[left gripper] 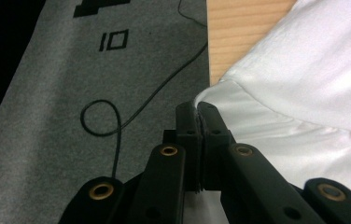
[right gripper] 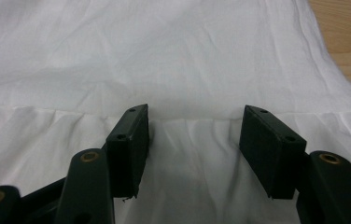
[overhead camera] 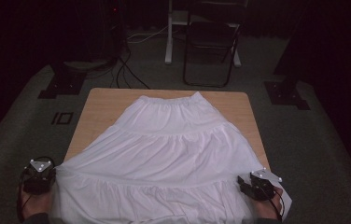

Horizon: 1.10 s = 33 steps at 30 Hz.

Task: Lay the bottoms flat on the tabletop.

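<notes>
A white tiered skirt (overhead camera: pixel 164 154) lies spread flat on the wooden table (overhead camera: pixel 103 105), waistband at the far side and hem hanging over the near edge. My left gripper (overhead camera: pixel 52 171) is at the skirt's near left corner, off the table's left edge, shut on the hem corner (left gripper: pixel 211 95). In the left gripper view (left gripper: pixel 197 112) its jaws are pressed together with white cloth pinched between them. My right gripper (overhead camera: pixel 244 183) rests over the skirt near the right side of the hem. In the right gripper view (right gripper: pixel 194 126) its jaws stand wide apart above the gathered seam (right gripper: pixel 192 119) of the skirt (right gripper: pixel 164 56).
A black folding chair (overhead camera: pixel 211 42) and a white stand leg (overhead camera: pixel 169 32) are on the grey carpet behind the table. Black cables (overhead camera: pixel 127 70) run across the floor at the back left, and a cable loop (left gripper: pixel 101 119) lies on the carpet left of the table.
</notes>
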{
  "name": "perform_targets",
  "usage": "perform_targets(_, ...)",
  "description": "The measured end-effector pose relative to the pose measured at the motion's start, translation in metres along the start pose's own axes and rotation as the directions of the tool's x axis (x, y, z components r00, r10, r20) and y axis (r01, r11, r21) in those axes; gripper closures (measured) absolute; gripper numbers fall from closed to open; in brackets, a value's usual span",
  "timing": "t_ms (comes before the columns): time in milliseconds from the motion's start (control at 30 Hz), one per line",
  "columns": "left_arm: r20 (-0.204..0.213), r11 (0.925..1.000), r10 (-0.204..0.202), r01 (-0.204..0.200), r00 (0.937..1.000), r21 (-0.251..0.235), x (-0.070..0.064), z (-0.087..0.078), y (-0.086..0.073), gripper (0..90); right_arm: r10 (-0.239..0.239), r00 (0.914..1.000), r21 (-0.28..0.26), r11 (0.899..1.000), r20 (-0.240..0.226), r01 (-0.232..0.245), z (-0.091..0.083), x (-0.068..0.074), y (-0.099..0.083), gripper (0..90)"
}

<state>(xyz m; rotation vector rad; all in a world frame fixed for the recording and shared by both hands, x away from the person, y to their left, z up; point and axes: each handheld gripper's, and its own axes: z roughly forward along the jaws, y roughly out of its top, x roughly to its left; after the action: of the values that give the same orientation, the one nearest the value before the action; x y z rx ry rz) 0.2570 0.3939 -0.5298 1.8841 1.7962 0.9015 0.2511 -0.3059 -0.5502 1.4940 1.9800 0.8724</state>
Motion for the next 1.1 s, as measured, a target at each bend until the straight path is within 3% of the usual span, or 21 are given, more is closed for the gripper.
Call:
perform_targets(200,0.003,0.9987,-0.008,0.008,1.0,-0.051,-0.009,-0.009,0.003,65.1,0.0,1.0,-0.004,1.0,0.003,0.0,0.0,0.0,0.0,42.2)
perform_targets(433,0.069,0.9909,0.025,-0.015,0.9973,-0.133,-0.034,-0.027,0.011,56.7,0.006,0.9999,-0.034,0.999,0.011,-0.006,-0.003,-0.003,0.001,43.2)
perform_targets(467,0.107,0.9892,0.035,-0.019,0.9936,-0.145,-0.045,-0.027,0.012,55.9,0.013,0.9998,-0.037,0.999,0.012,-0.012,-0.004,-0.005,0.001,44.3)
perform_targets(567,0.153,0.9878,0.058,-0.035,0.9864,-0.152,-0.063,-0.024,0.011,55.8,0.014,0.9998,-0.043,0.999,0.013,-0.013,-0.006,-0.007,0.002,48.6)
perform_targets(600,0.153,0.9878,0.058,-0.035,0.9864,-0.152,-0.063,-0.024,0.011,55.3,0.014,0.9998,-0.043,0.999,0.013,-0.013,-0.006,-0.007,0.002,48.6)
perform_targets(633,0.178,0.9876,0.079,-0.052,0.9808,-0.148,-0.075,-0.02,0.01,55.0,0.012,0.9997,-0.058,0.998,0.023,-0.011,-0.011,-0.01,0.003,53.5)
perform_targets(733,0.196,0.9876,0.083,-0.055,0.9771,-0.147,-0.079,-0.018,0.01,54.8,0.012,0.9994,-0.064,0.998,0.032,-0.01,-0.014,-0.012,0.005,55.9)
perform_targets(767,0.232,0.9879,0.093,-0.061,0.9682,-0.143,-0.089,-0.014,0.008,54.8,0.012,0.9988,-0.07,0.998,0.047,-0.009,-0.017,-0.014,0.006,60.1)
perform_targets(800,0.25,0.988,0.094,-0.059,0.9637,-0.143,-0.092,-0.012,0.008,54.8,0.025,0.9962,-0.078,0.997,0.084,-0.018,-0.023,-0.024,0.008,68.2)
perform_targets(867,0.26,0.9896,0.096,-0.064,0.9608,-0.129,-0.096,-0.008,0.005,54.8,0.031,0.9911,-0.07,0.997,0.13,-0.022,-0.026,-0.032,0.008,72.4)
perform_targets(933,0.273,0.9914,0.094,-0.064,0.9574,-0.114,-0.098,-0.004,0.002,54.7,0.038,0.9884,-0.065,0.997,0.147,-0.028,-0.028,-0.037,0.008,72.9)
perform_targets(967,0.282,0.992,0.09,-0.061,0.9551,-0.111,-0.099,-0.002,0.0,54.7,0.046,0.9794,-0.047,0.998,0.197,-0.037,-0.03,-0.047,0.004,68.6)
perform_targets(1033,0.304,0.9921,0.078,-0.044,0.9493,-0.117,-0.098,-0.001,-0.001,54.6,0.049,0.9744,-0.027,0.999,0.22,-0.044,-0.029,-0.052,0.002,61.7)
perform_targets(1100,0.307,0.9915,0.072,-0.034,0.949,-0.125,-0.097,0.0,-0.002,54.2,0.053,0.9738,-0.017,0.999,0.221,-0.05,-0.028,-0.055,0.001,57.9)
